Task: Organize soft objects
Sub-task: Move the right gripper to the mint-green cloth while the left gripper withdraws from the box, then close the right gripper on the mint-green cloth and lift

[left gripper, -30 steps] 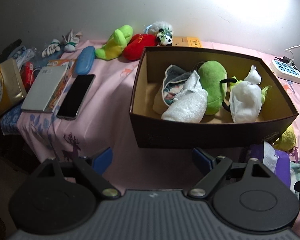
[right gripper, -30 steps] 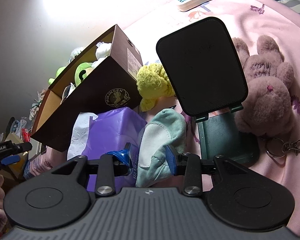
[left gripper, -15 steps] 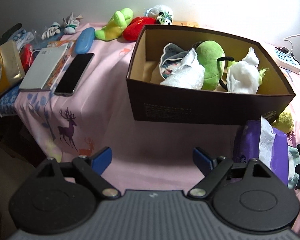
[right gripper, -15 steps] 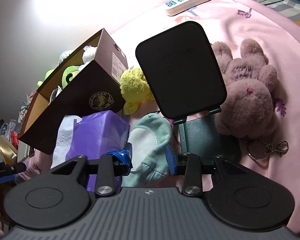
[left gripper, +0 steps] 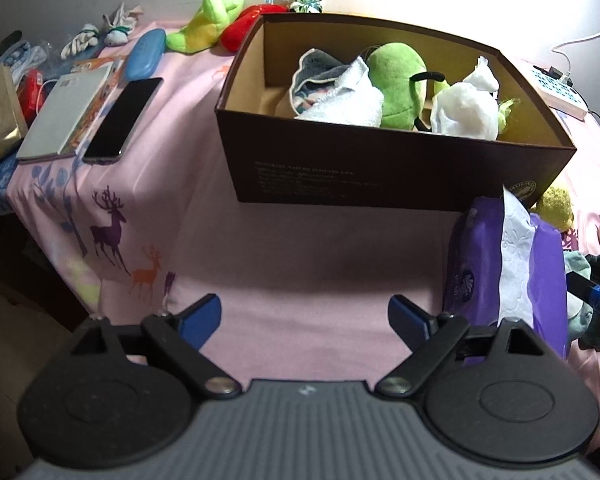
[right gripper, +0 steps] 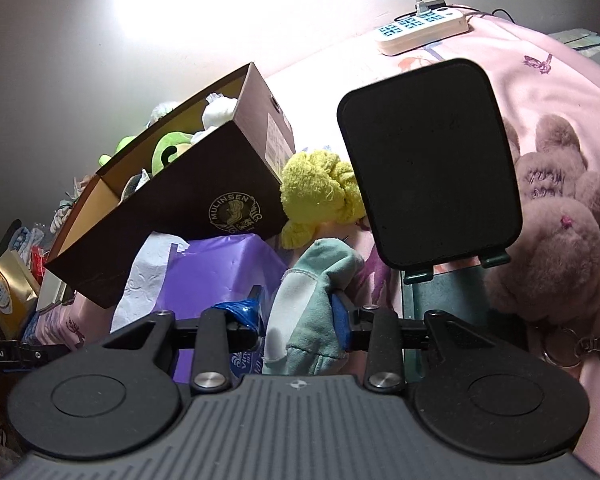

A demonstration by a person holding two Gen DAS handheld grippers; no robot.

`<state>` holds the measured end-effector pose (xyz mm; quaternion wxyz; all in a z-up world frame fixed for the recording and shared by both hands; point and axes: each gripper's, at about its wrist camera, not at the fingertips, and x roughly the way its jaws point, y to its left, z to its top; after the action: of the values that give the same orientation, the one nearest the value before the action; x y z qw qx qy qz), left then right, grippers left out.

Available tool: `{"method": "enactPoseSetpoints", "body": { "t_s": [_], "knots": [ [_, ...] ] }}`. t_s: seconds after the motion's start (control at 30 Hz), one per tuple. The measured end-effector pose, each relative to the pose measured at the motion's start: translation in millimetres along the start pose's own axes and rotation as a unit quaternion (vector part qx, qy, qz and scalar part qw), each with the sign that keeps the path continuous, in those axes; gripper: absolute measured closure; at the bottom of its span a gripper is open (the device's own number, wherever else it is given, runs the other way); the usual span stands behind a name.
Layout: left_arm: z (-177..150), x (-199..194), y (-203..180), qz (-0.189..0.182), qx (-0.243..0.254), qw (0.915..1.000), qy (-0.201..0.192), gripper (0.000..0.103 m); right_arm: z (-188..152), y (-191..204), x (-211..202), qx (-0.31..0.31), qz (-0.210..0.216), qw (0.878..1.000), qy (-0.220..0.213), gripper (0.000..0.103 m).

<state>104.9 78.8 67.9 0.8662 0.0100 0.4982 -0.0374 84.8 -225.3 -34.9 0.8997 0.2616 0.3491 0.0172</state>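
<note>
The right gripper (right gripper: 298, 322) is closing on a pale teal soft toy (right gripper: 314, 300); its blue pads press the fabric from both sides, and the toy bulges above and below them. The toy sits on the pink bedsheet (right gripper: 540, 80), just beside a purple tissue pack (right gripper: 216, 276) on its left and a dark green stand holding a black tablet (right gripper: 428, 168) on its right. A yellow plush (right gripper: 320, 192) lies behind the toy, against the corner of the brown cardboard box (right gripper: 180, 204). A mauve plush bear (right gripper: 556, 232) rests beyond the tablet, with a key ring near its lower edge.

The left gripper (left gripper: 304, 320) hangs over a bare stretch of sheet in front of the box (left gripper: 380, 172), its jaws wide apart and opening, with nothing between them. Inside the box lie a white towel bundle (left gripper: 348, 104), a green plush (left gripper: 400, 84) and a white plush (left gripper: 464, 112). To the left of the box, a phone (left gripper: 122, 118) and a notebook (left gripper: 66, 114) lie side by side. A power strip (right gripper: 422, 30) sits at the far edge of the bed.
</note>
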Motion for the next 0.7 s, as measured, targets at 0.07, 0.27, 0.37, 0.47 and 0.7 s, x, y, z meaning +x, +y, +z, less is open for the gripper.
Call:
{"method": "enactPoseSetpoints", "body": {
  "t_s": [0.07, 0.27, 0.37, 0.47, 0.7],
  "knots": [
    [-1, 0, 1, 0.0, 0.001, 1.0, 0.0, 0.013, 0, -7, 3, 0.018, 0.0, 1.0, 0.014, 0.085],
    [-2, 2, 3, -0.001, -0.001, 1.0, 0.005, 0.013, 2, -29, 3, 0.073, 0.018, 0.996, 0.038, 0.098],
    [-1, 2, 1, -0.004, 0.003, 1.0, 0.004, 0.013, 1, -34, -1, 0.087, 0.034, 0.994, 0.05, 0.103],
    [1, 1, -4, -0.012, 0.011, 0.9999, -0.002, 0.013, 0, -37, -8, 0.097, 0.052, 0.993, 0.054, 0.103],
    [4, -2, -23, -0.027, 0.033, 0.999, -0.01, 0.013, -2, -51, -24, 0.161, 0.108, 0.979, 0.065, 0.103]
  ]
}}
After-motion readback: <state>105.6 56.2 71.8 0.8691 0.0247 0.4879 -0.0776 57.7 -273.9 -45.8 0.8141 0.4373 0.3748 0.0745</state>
